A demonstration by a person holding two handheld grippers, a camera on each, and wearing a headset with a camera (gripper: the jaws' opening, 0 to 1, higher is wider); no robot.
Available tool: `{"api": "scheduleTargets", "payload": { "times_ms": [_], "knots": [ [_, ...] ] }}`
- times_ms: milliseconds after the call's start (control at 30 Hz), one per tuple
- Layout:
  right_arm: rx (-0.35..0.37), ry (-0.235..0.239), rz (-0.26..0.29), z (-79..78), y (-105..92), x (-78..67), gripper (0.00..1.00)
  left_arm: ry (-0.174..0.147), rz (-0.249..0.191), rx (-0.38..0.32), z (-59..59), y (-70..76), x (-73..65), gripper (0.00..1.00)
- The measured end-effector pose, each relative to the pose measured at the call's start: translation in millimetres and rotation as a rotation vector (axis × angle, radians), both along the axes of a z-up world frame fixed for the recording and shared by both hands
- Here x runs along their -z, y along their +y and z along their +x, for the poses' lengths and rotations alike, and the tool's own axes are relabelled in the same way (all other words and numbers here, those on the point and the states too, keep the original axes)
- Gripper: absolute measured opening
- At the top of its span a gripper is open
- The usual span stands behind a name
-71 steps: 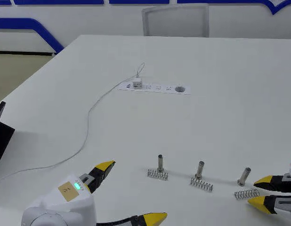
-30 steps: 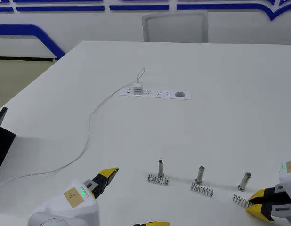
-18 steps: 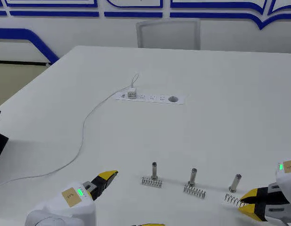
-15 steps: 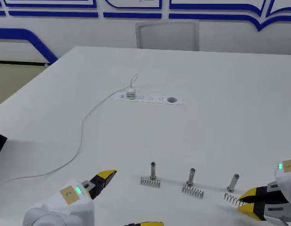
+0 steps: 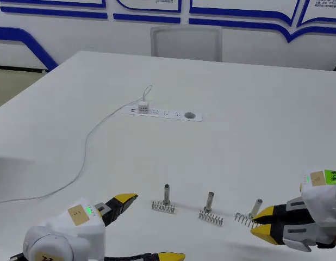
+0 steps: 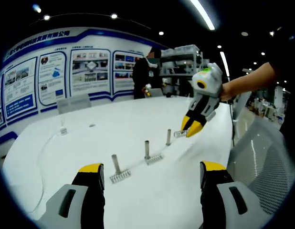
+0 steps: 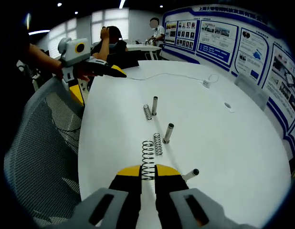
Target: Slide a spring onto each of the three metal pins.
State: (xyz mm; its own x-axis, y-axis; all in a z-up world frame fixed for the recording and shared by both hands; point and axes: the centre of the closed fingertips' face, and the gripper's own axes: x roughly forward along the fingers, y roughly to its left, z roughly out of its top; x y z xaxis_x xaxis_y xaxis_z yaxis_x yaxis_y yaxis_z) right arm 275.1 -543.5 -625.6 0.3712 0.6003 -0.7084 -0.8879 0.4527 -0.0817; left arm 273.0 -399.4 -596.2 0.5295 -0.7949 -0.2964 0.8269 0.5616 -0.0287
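Note:
Three metal pins stand upright in a row on the white table point(image 5: 255, 136): left pin point(image 5: 166, 191), middle pin point(image 5: 210, 199), right pin point(image 5: 256, 206). A spring point(image 5: 162, 206) lies at the left pin's foot and another spring point(image 5: 210, 217) by the middle pin. My right gripper point(image 5: 259, 223) is shut on one end of the third spring point(image 5: 243, 219), whose free end sticks out beside the right pin's base. The held spring point(image 7: 148, 158) projects straight ahead from my right gripper point(image 7: 147, 171). My left gripper point(image 6: 151, 168) is open and holds nothing, short of the left pin point(image 6: 116, 163).
A white power strip point(image 5: 162, 113) with a plugged adapter and a cable point(image 5: 84, 155) lies further back on the table. A grey chair point(image 5: 185, 42) stands at the far edge. A mesh chair point(image 7: 42, 143) sits near the table's edge, and people stand in the background.
My right gripper, open around the rightmost spring 2.4 s ago, has shut on its end and shifted it toward the right pin's base. The head camera has moved. The left gripper stays open.

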Motion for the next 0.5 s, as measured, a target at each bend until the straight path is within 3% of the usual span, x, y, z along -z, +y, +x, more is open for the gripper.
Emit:
{"api": "scheduleTargets", "payload": {
  "times_ms": [400, 500],
  "knots": [
    [-0.096, -0.067, -0.036, -7.6, 17.2, -28.4, 0.1, -0.017, -0.04, 0.146, -3.1, -38.3, -17.6, 0.76],
    [-0.114, -0.082, -0.043, -10.5, 20.9, -34.5, 0.1, -0.014, -0.089, 0.194, -7.6, -47.3, -26.9, 0.76]
  ]
}}
